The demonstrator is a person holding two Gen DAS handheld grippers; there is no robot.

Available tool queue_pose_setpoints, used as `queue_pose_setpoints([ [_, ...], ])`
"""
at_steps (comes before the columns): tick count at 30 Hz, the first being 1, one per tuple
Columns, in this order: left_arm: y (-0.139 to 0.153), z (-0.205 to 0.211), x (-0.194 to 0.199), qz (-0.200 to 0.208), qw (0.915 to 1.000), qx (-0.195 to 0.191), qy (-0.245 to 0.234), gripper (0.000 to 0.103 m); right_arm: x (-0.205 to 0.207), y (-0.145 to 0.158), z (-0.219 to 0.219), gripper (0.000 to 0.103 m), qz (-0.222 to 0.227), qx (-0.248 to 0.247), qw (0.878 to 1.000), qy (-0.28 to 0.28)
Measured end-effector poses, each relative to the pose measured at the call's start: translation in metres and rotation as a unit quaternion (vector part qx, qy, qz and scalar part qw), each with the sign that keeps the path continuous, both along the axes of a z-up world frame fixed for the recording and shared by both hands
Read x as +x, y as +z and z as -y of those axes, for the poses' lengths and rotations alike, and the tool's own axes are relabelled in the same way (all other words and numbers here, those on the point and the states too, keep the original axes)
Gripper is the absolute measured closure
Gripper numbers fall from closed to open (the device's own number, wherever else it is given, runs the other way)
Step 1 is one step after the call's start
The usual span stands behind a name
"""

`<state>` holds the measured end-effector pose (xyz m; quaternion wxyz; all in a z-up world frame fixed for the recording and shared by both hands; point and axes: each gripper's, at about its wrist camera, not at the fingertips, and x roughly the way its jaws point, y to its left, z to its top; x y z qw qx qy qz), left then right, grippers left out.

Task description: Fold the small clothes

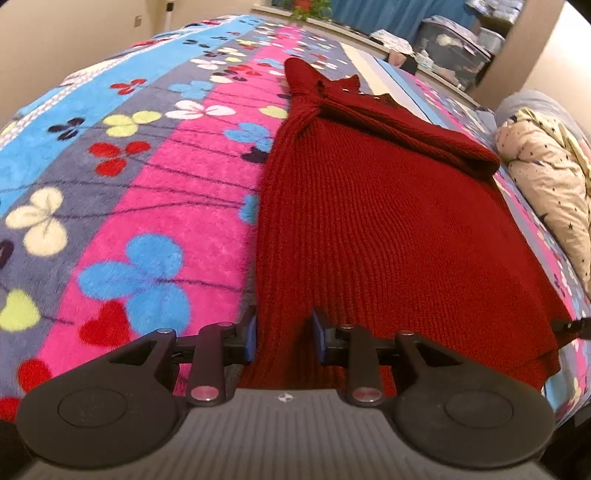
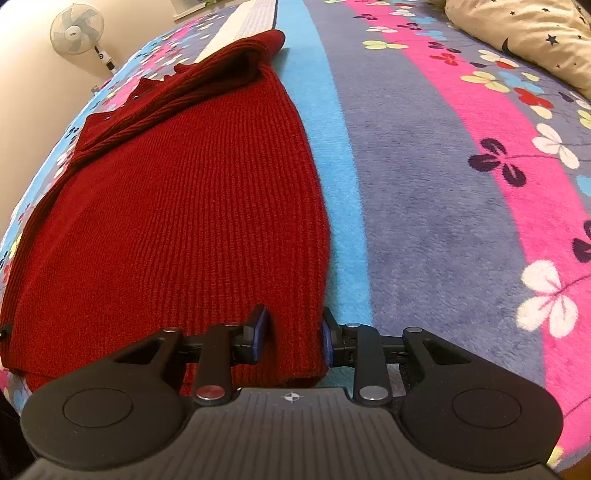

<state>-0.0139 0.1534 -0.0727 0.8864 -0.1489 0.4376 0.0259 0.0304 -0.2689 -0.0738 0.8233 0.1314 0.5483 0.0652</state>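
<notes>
The left gripper (image 1: 284, 338) is seen at the bottom centre of its view, its blue pads (image 1: 251, 339) set either side of the near left corner of a red knit sweater (image 1: 369, 229); the hem is pinched between them. The right gripper (image 2: 291, 338) is likewise closed on the sweater's (image 2: 184, 221) near right corner, at the bottom centre of its view. The sweater is spread flat up the middle of a striped floral blanket (image 1: 129, 184), with the sleeves folded across its far end. A star-printed pillow (image 1: 546, 177) is seen at the right edge, and a standing fan (image 2: 77, 31) at the upper left.
</notes>
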Motion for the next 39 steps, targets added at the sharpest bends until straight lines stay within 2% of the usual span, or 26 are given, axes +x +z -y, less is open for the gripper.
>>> queue_pose_setpoints([
  [7, 0.000, 0.004, -0.001, 0.002, 1.0000, 0.009, -0.002, 0.071, -0.003, 0.000, -0.003, 0.073, 0.006, -0.013, 1.000, 0.009],
  [8, 0.001, 0.005, -0.001, 0.004, 0.9999, 0.013, -0.003, 0.074, -0.004, 0.001, -0.004, 0.079, 0.009, -0.015, 1.000, 0.010],
  [9, 0.002, 0.006, -0.001, 0.008, 0.9998, 0.016, -0.005, 0.085, -0.005, 0.002, -0.006, 0.088, 0.014, -0.016, 1.000, 0.012],
  [10, 0.003, 0.007, -0.002, 0.015, 0.9997, 0.021, -0.006, 0.089, -0.006, 0.004, -0.007, 0.089, 0.021, -0.018, 1.000, 0.015],
  [14, 0.016, 0.006, -0.006, 0.050, 0.9984, 0.021, -0.015, 0.091, -0.013, 0.023, -0.009, 0.092, 0.067, -0.017, 0.997, 0.019],
  [19, 0.044, 0.004, -0.011, 0.098, 0.9951, -0.001, -0.017, 0.091, -0.027, 0.065, -0.004, 0.093, 0.126, 0.021, 0.992, -0.016],
  [25, 0.093, -0.016, -0.030, 0.152, 0.9872, -0.045, -0.021, 0.093, -0.052, 0.120, 0.003, 0.095, 0.193, 0.048, 0.980, -0.018],
  [31, 0.151, -0.045, -0.080, 0.184, 0.9784, -0.081, -0.048, 0.093, -0.107, 0.160, 0.026, 0.096, 0.216, 0.137, 0.966, -0.028],
  [34, 0.179, -0.058, -0.112, 0.206, 0.9715, -0.096, -0.069, 0.094, -0.146, 0.182, 0.043, 0.096, 0.247, 0.179, 0.952, -0.036],
  [36, 0.188, -0.064, -0.120, 0.204, 0.9705, -0.106, -0.072, 0.094, -0.155, 0.187, 0.056, 0.095, 0.258, 0.198, 0.944, -0.052],
  [39, 0.182, -0.075, -0.101, 0.169, 0.9746, -0.137, -0.054, 0.094, -0.136, 0.178, 0.065, 0.095, 0.244, 0.186, 0.949, -0.072],
])
